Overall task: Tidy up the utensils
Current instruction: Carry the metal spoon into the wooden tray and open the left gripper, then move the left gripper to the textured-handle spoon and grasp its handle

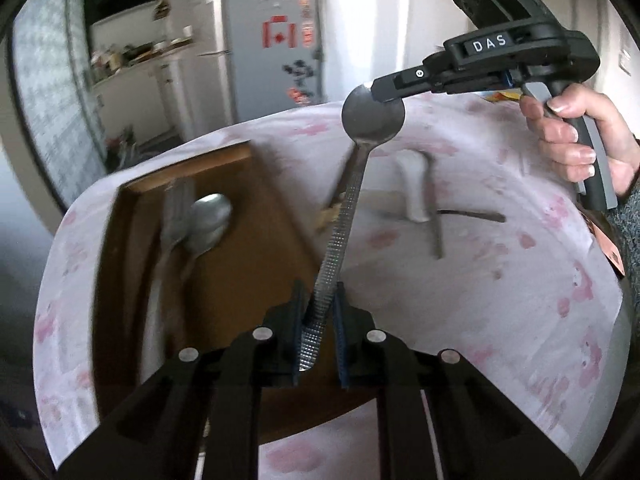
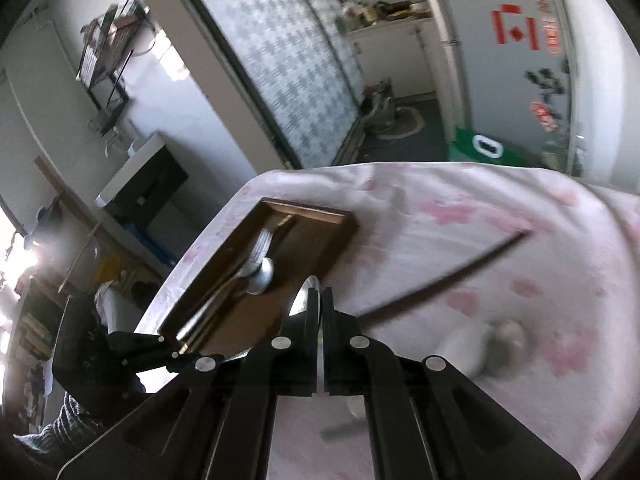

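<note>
Here we hold one spoon (image 1: pixel 352 208) between us, left gripper (image 1: pixel 320 320) pinching its handle, right gripper (image 2: pixel 320 300) clamped on its bowl, mid-handover; next, one must release so it drops into the tray (image 1: pixel 272 216) ahead-left.

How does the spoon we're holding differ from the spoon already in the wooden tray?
The held spoon hangs in the air, gripped at both ends, its textured handle between the left gripper's fingers; the tray spoon lies flat in the wooden tray beside a fork. Both are metal.
</note>
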The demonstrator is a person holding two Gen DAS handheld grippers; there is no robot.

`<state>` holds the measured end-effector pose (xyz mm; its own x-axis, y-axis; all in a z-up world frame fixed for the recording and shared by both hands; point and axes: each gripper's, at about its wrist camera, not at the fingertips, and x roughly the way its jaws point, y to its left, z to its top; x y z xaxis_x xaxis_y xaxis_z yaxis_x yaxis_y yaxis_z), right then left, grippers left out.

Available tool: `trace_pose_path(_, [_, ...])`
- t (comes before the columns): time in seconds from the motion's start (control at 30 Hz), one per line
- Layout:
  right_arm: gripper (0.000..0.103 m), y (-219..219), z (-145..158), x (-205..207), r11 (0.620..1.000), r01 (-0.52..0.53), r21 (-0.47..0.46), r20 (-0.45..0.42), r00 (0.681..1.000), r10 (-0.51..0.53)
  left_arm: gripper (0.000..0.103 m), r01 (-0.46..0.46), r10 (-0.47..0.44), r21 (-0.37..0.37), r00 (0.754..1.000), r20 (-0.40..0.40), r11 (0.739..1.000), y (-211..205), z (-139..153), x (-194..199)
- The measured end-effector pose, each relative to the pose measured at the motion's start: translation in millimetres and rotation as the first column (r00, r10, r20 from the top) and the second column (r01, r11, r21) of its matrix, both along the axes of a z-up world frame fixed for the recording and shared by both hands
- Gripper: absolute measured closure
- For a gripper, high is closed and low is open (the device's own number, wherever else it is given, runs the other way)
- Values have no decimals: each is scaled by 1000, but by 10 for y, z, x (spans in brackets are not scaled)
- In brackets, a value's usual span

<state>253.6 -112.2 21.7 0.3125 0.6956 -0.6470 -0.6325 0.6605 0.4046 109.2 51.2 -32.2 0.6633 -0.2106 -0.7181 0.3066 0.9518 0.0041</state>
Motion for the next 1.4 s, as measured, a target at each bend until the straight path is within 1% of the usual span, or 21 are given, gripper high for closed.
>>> trace_pose_path(0.13, [101, 468, -55, 99, 998, -55, -13, -10, 998, 54, 87, -54, 54, -5, 998, -16, 999, 331, -25, -6])
trace_pose_path(0.3, [101, 894, -172, 250, 995, -94, -22, -36, 995, 94, 87, -110, 110, -12, 993, -34, 994, 658, -67, 8])
trace_pose_path(0.37, [101, 1028, -238, 298, 994, -103, -31, -48, 994, 102, 87, -117, 116, -25, 992, -45, 993, 723, -97, 14])
trace_pose_path(0.47, [101, 1143, -340, 338, 994, -104, -43, -67, 993, 101, 88, -115, 114, -23, 993, -43, 993, 770, -120, -3])
trace_pose_path(0.53, [100, 1189, -416, 374, 993, -104, -55, -82, 992, 99, 88, -114, 112, -35, 993, -48, 993, 790, -117, -2])
trace_pose_path(0.6, [100, 1214, -479, 395, 993, -104, -62, -97, 990, 97, 83, -114, 112, -44, 993, -38, 993, 802, -97, -26])
trace_pose_path(0.63, [100, 1235, -502, 394, 992, -104, -68, -100, 990, 97, 79, -115, 113, -52, 993, -34, 992, 807, -83, -35])
trace_pose_path(0.67, [99, 1251, -517, 387, 992, -106, -72, -101, 990, 98, 67, -113, 112, -62, 993, -26, 992, 805, -62, -46])
trace_pose_path(0.7, [98, 1276, -530, 384, 992, -106, -73, -103, 990, 98, 57, -116, 116, -70, 993, -7, 991, 809, -23, -74])
trace_pose_path(0.73, [96, 1283, -543, 389, 992, -105, -74, -108, 989, 96, 57, -115, 115, -70, 993, 0, 991, 806, 7, -79])
trace_pose_path(0.77, [82, 1286, -548, 388, 992, -101, -75, -112, 989, 92, 57, -113, 113, -70, 994, 3, 991, 801, 36, -87])
trace_pose_path(0.8, [59, 1262, -533, 385, 993, -94, -66, -114, 990, 86, 53, -111, 112, -71, 994, 10, 991, 789, 67, -100])
trace_pose_path(0.83, [51, 1221, -503, 381, 995, -84, -53, -111, 991, 77, 52, -107, 109, -73, 994, 18, 992, 771, 100, -116])
trace_pose_path(0.87, [47, 1169, -458, 376, 996, -76, -39, -104, 992, 71, 48, -101, 103, -73, 994, 25, 992, 747, 130, -130])
trace_pose_path(0.9, [47, 1135, -425, 369, 997, -72, -33, -98, 993, 68, 43, -95, 97, -69, 995, 33, 993, 716, 153, -145])
trace_pose_path(1.03, [47, 804, -219, 318, 999, -25, -32, -62, 998, 23, 42, -57, 60, -82, 997, 39, 995, 564, 197, -160])
trace_pose_path(1.13, [47, 435, -82, 281, 999, 24, -45, -36, 999, -26, 41, -11, 14, -91, 999, 35, 996, 375, 186, -138])
trace_pose_path(1.2, [47, 109, -16, 265, 995, 77, -56, -21, 997, -78, 41, 30, -27, -128, 999, 24, 991, 249, 164, -119])
trace_pose_path(1.23, [47, -3, -20, 255, 994, 95, -57, -20, 995, -97, 41, 58, -57, -152, 998, 10, 987, 148, 144, -98])
trace_pose_path(1.33, [47, -400, -56, 223, 987, 152, -54, -23, 988, -153, 41, 95, -95, -119, 995, 2, 988, -118, 95, -45])
trace_pose_path(1.4, [47, -645, -134, 198, 981, 187, -54, -38, 981, -189, 41, 123, -124, -112, 992, -8, 986, -296, 64, -13])
